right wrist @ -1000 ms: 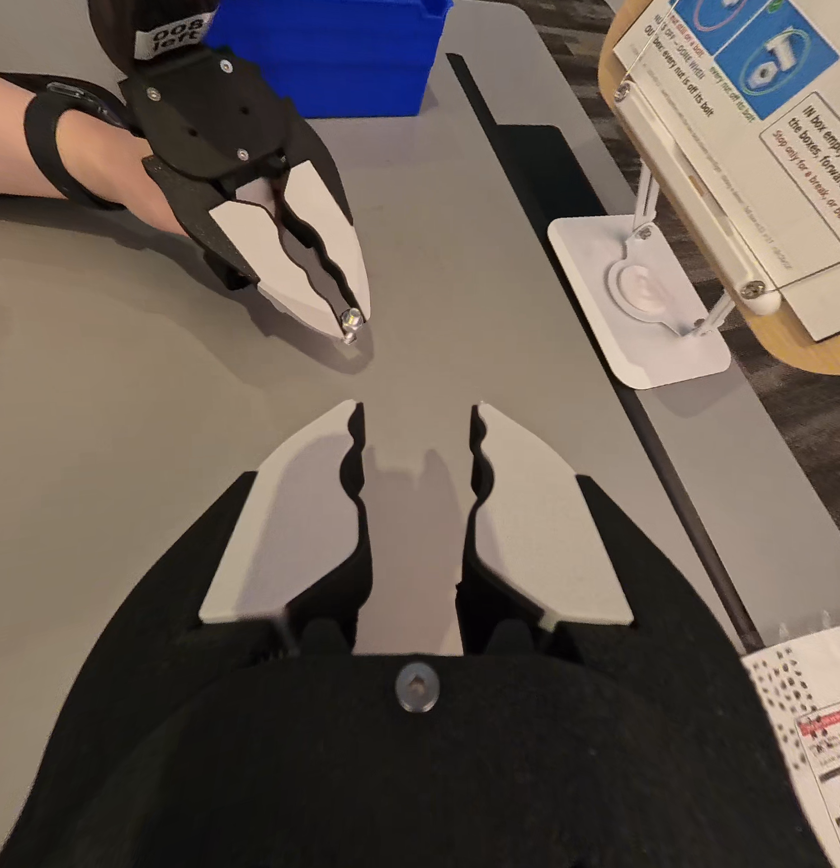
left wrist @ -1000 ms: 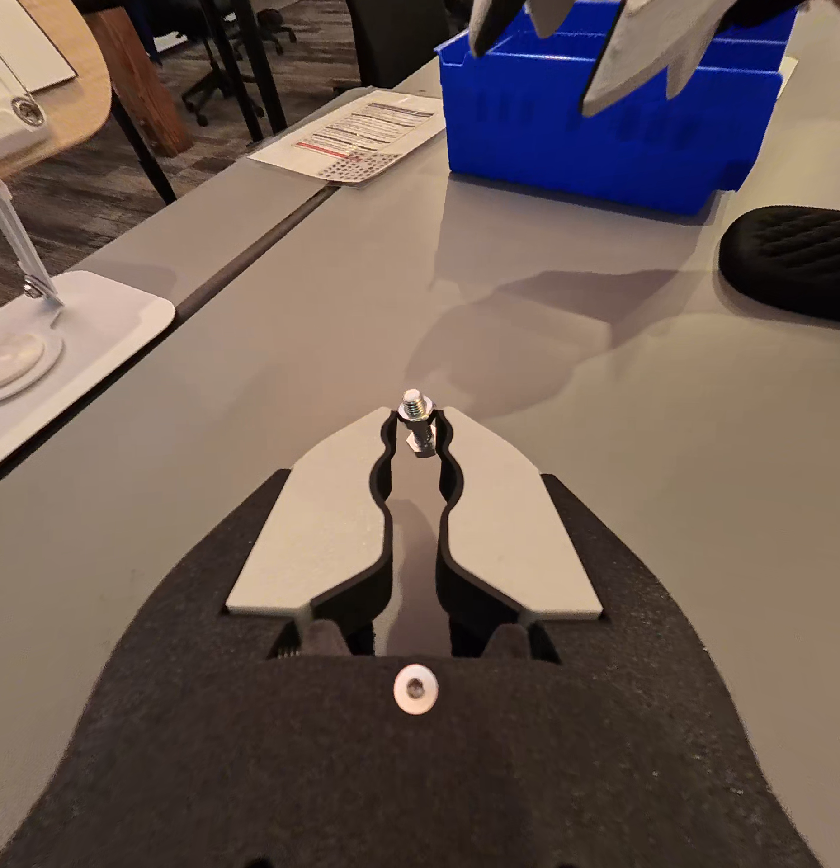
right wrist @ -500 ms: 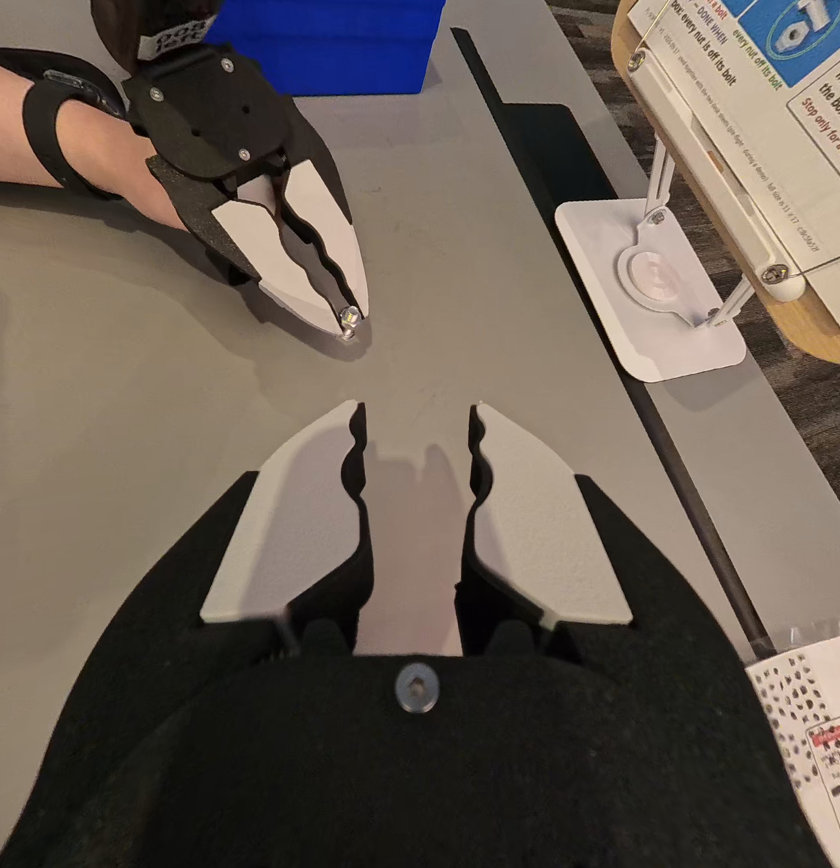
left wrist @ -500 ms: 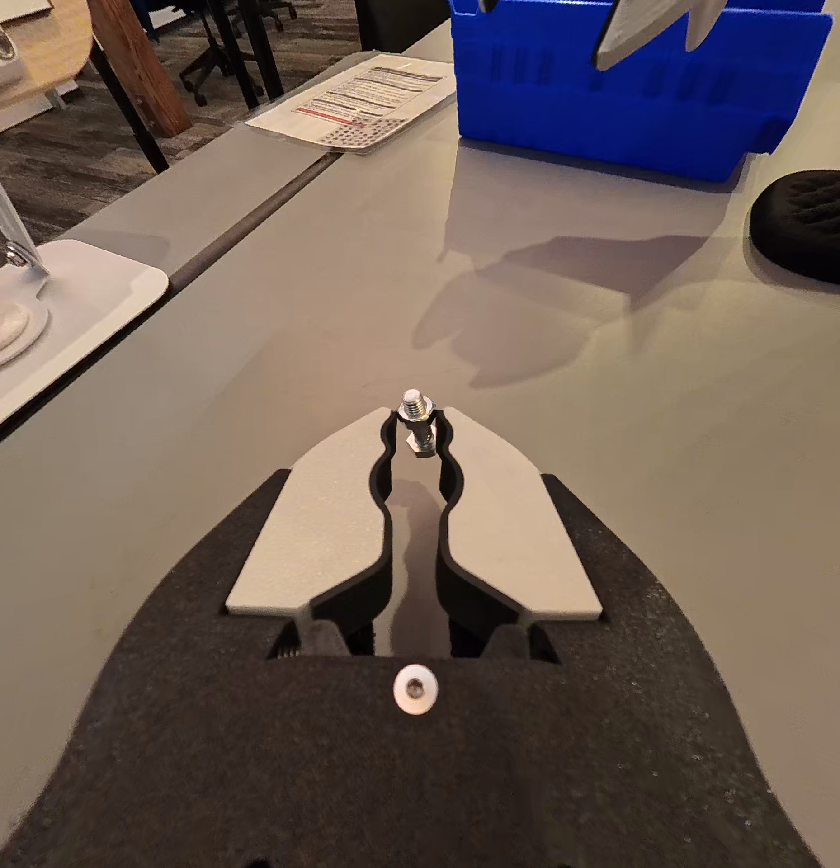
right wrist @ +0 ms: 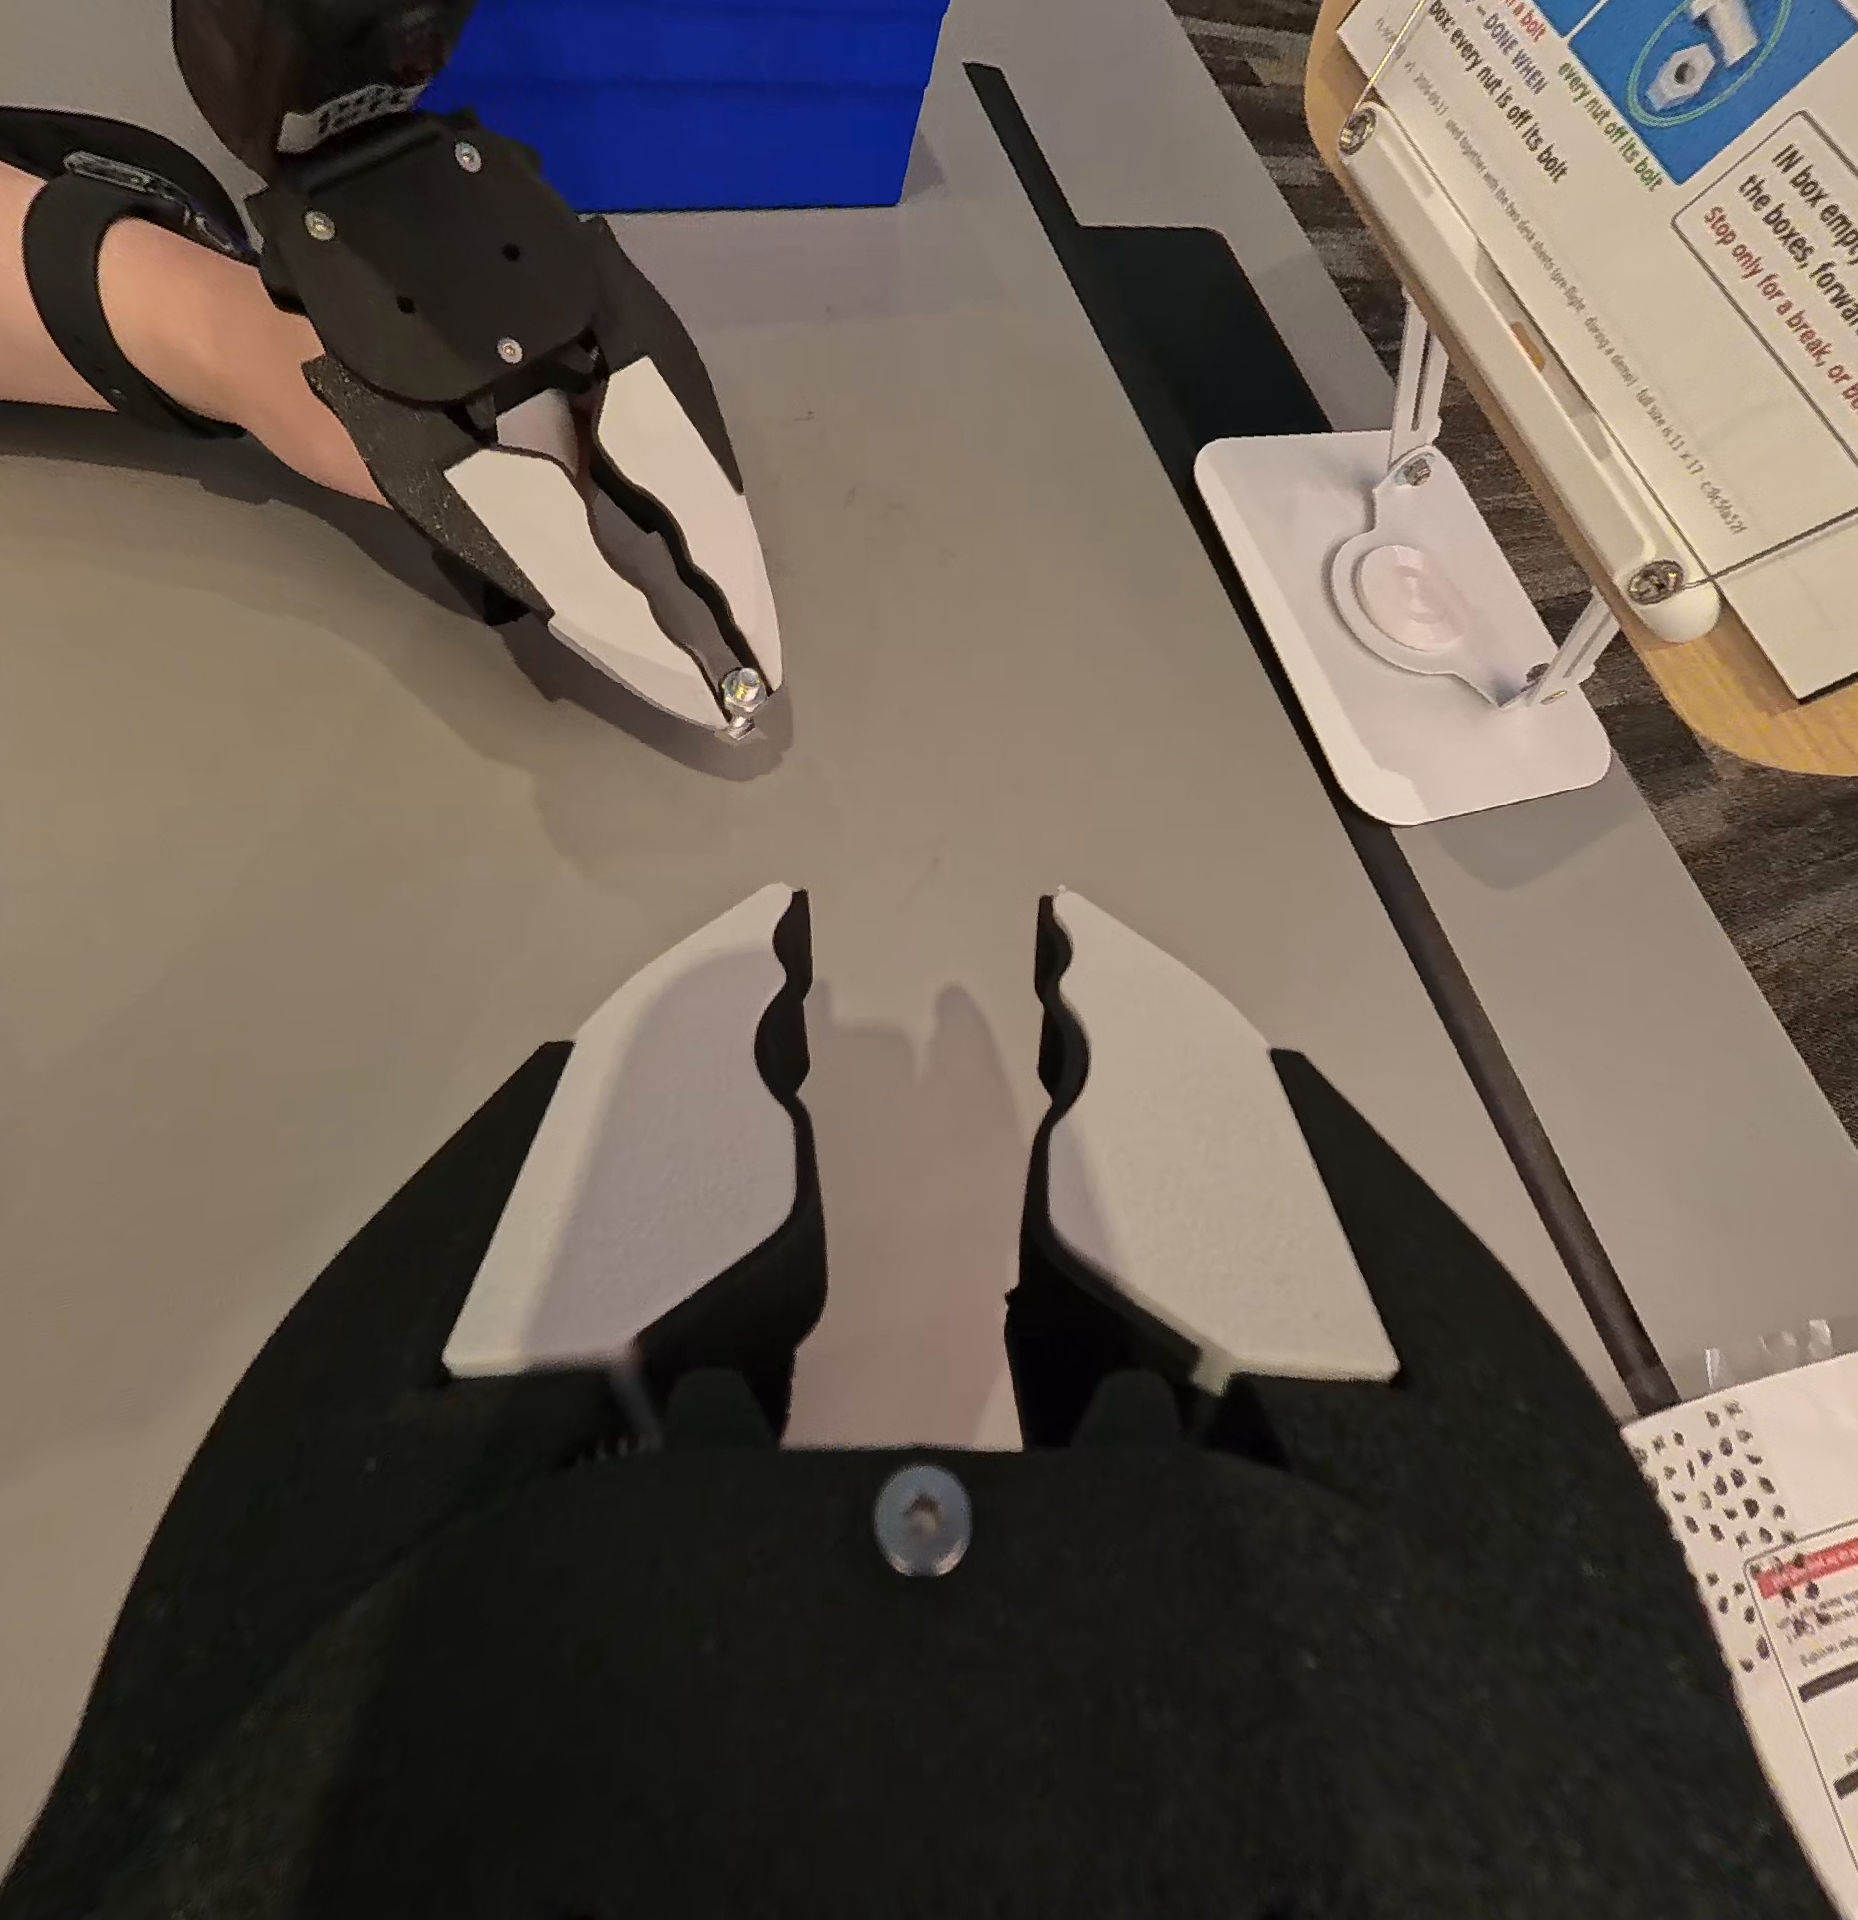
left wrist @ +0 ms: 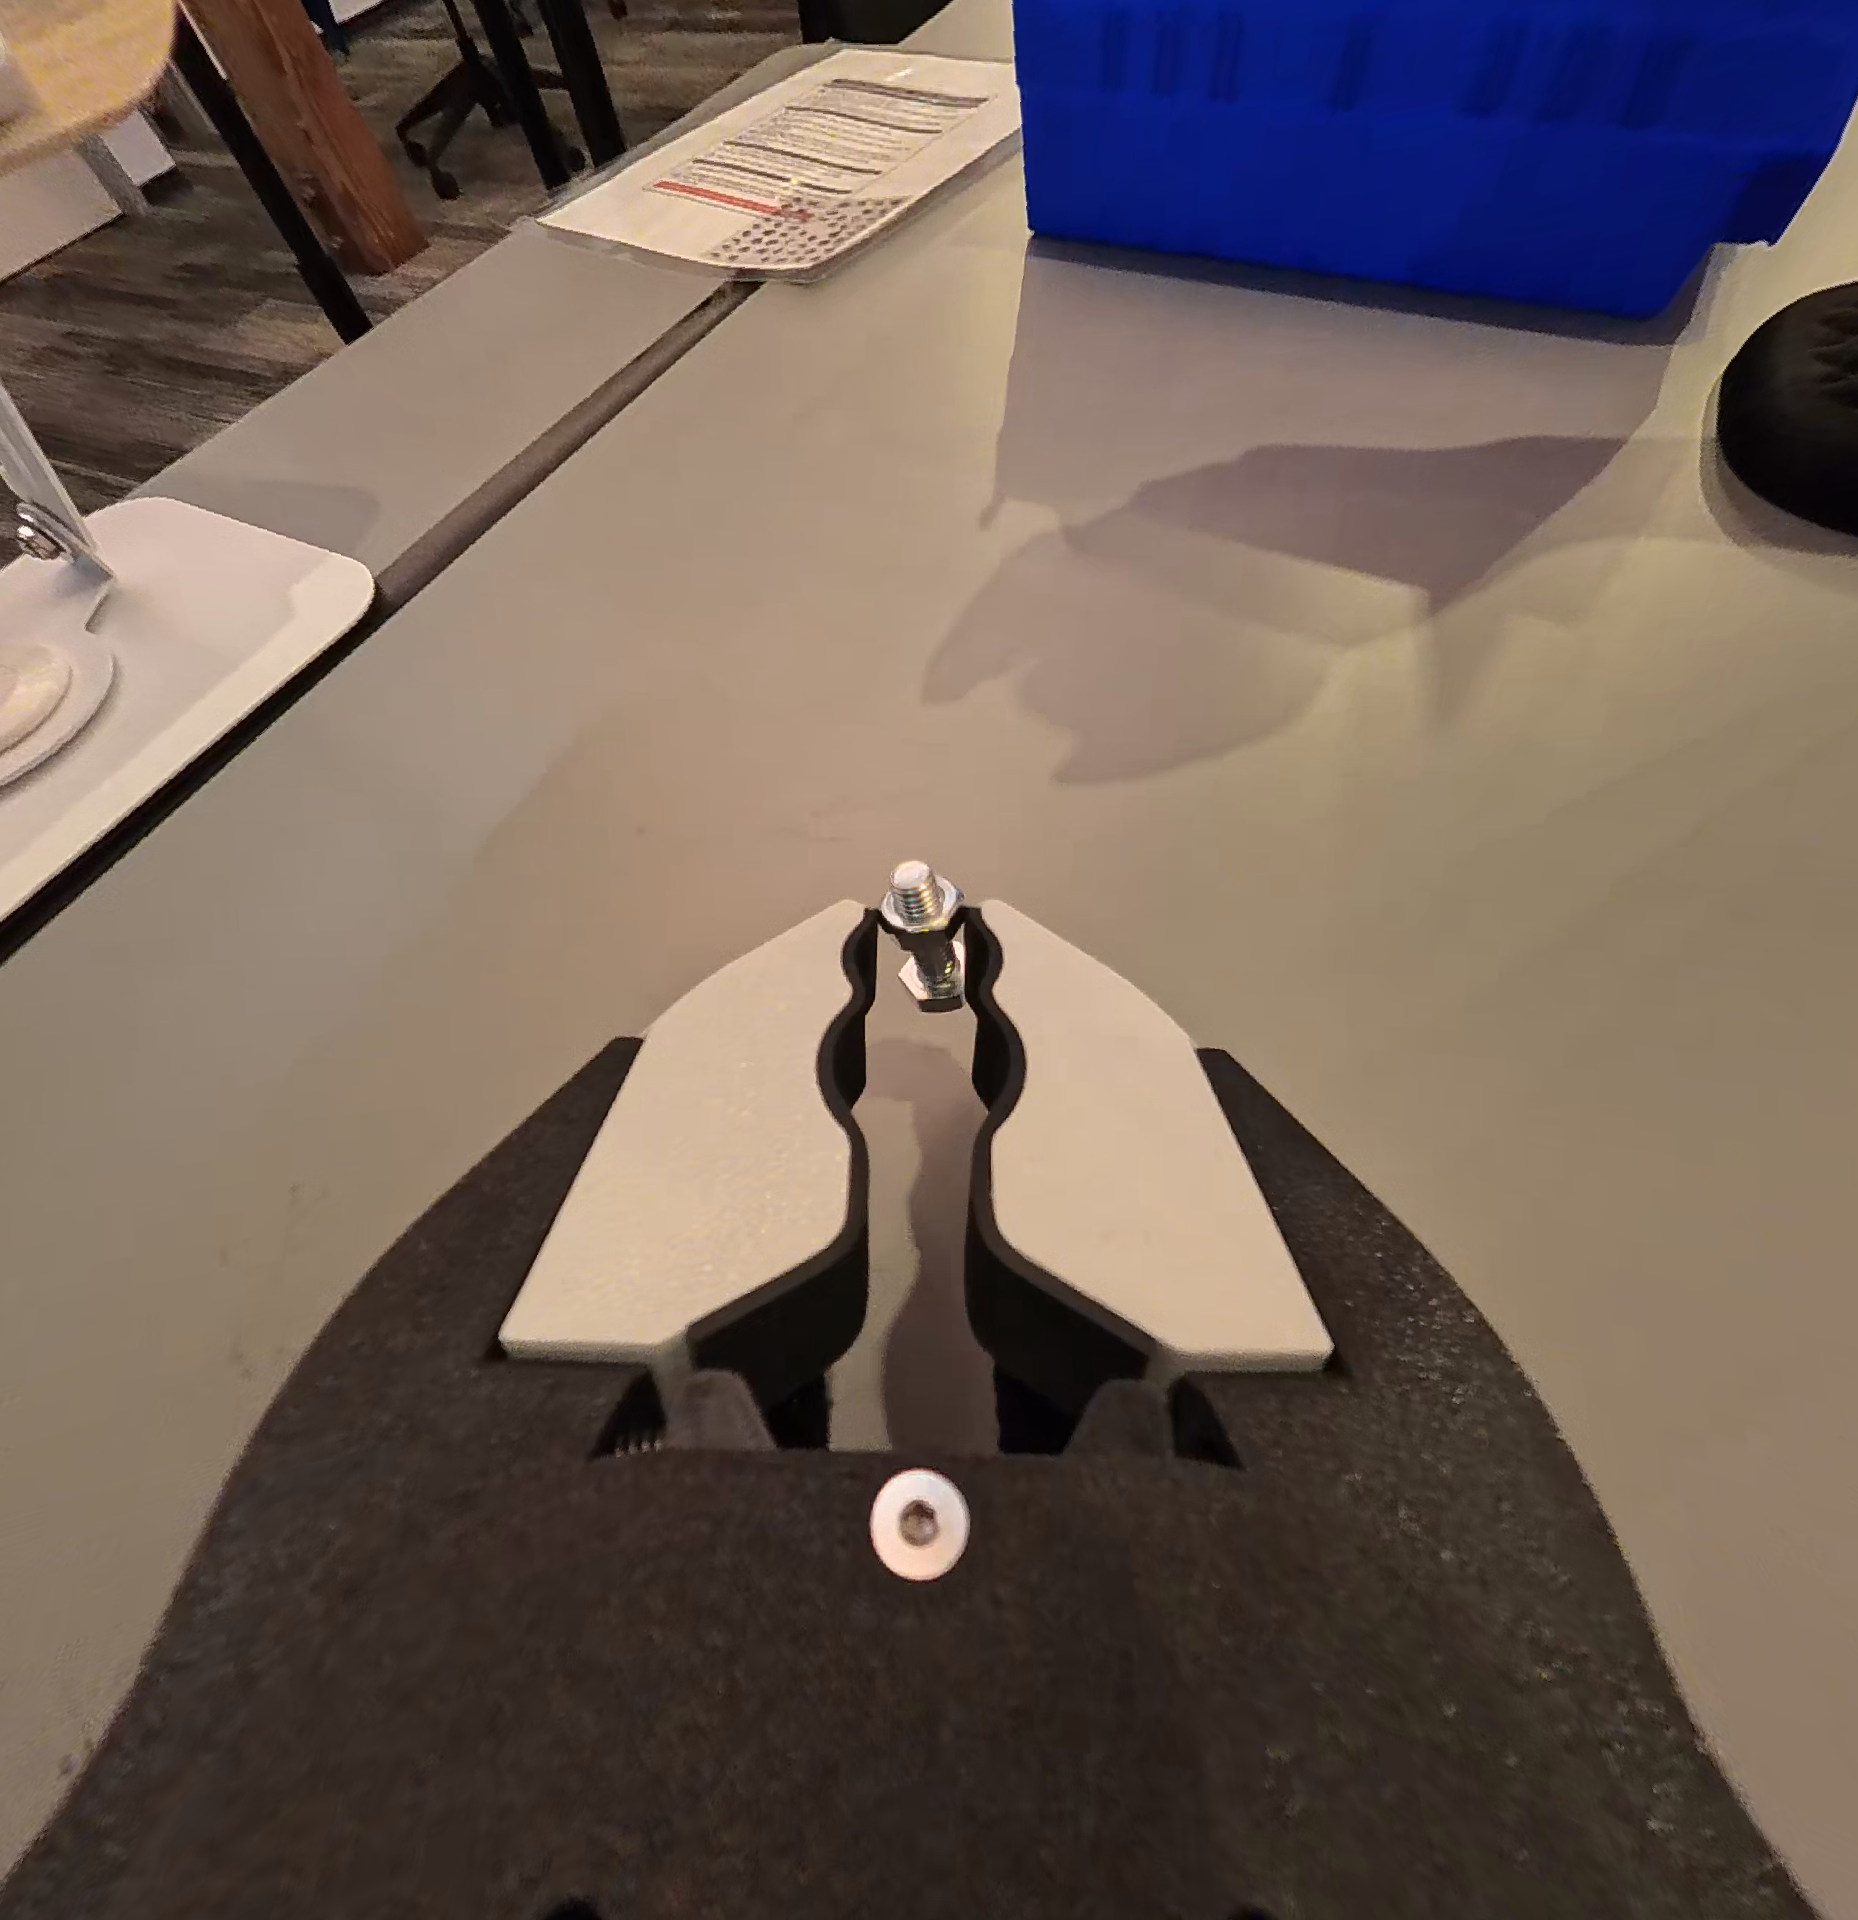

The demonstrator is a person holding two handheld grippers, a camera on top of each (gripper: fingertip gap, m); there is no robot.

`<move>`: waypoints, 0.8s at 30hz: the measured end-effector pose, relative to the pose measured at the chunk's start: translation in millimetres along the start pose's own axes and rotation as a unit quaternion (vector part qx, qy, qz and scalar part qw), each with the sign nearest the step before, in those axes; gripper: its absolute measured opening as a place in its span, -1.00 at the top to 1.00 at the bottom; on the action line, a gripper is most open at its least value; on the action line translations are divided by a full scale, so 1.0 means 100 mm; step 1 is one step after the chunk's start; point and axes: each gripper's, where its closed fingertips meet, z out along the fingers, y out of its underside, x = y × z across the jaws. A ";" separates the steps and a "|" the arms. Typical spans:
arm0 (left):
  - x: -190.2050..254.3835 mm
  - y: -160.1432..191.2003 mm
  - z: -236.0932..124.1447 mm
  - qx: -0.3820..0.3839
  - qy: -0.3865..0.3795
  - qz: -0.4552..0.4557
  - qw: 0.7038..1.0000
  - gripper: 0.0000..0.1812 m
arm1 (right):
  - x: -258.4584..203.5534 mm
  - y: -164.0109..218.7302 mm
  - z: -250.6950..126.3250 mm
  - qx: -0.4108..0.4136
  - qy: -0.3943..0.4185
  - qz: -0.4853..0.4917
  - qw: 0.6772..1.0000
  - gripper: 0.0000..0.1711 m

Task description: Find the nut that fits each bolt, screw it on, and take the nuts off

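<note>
Bolt (left wrist: 927, 951) and nut (left wrist: 922, 914) sit together at the very tip of the left gripper (left wrist: 922, 920), whose jaws are drawn nearly closed and pinch the nut by its flats. The bolt stands upright on the grey table (left wrist: 1320, 1039), hex head down and threaded end poking up above the nut.

Taking the bolt as the landmark: in the right wrist view the right gripper (right wrist: 923, 904) hangs on the near side of it, a little to the right, jaws spread wide with nothing between them. The person's hand (right wrist: 229, 353) behind the left gripper lies on the table on the bolt's left.

The pair looks like small plated steel: stiff, light, smooth and probably slippery, so likely to roll if it drops. The nut's flats are the sure place to grip. To unscrew it, the free claw would most likely take the exposed thread tip, or the hex head if the bolt is lifted clear.

Beyond the bolt in the left wrist view lies open table. Farther off stands a blue bin (left wrist: 1424, 156), with a printed sheet (left wrist: 800, 166) left of it and a black pad (left wrist: 1818, 416) to its right. A white stand base (left wrist: 177, 623) sits off to the bolt's left.
</note>
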 end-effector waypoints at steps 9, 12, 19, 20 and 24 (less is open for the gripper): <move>0.02 0.06 0.02 -0.017 -0.005 0.018 1.000 0.84 | 0.04 0.05 0.02 -0.005 -0.004 0.002 1.000 0.52; 0.03 0.08 0.02 -0.018 0.001 0.014 1.000 0.84 | 0.05 0.11 0.07 -0.020 -0.005 -0.001 1.000 0.52; 0.05 0.19 0.07 -0.037 0.016 0.014 0.999 0.84 | 0.06 0.20 0.15 -0.036 -0.011 0.002 0.999 0.52; 0.06 0.20 0.08 -0.040 0.018 0.014 0.999 0.84 | 0.06 0.22 0.16 -0.038 -0.012 0.002 0.999 0.52; 0.08 0.23 0.10 -0.050 0.023 0.018 0.998 0.84 | 0.04 0.26 0.20 -0.048 -0.017 0.000 0.999 0.53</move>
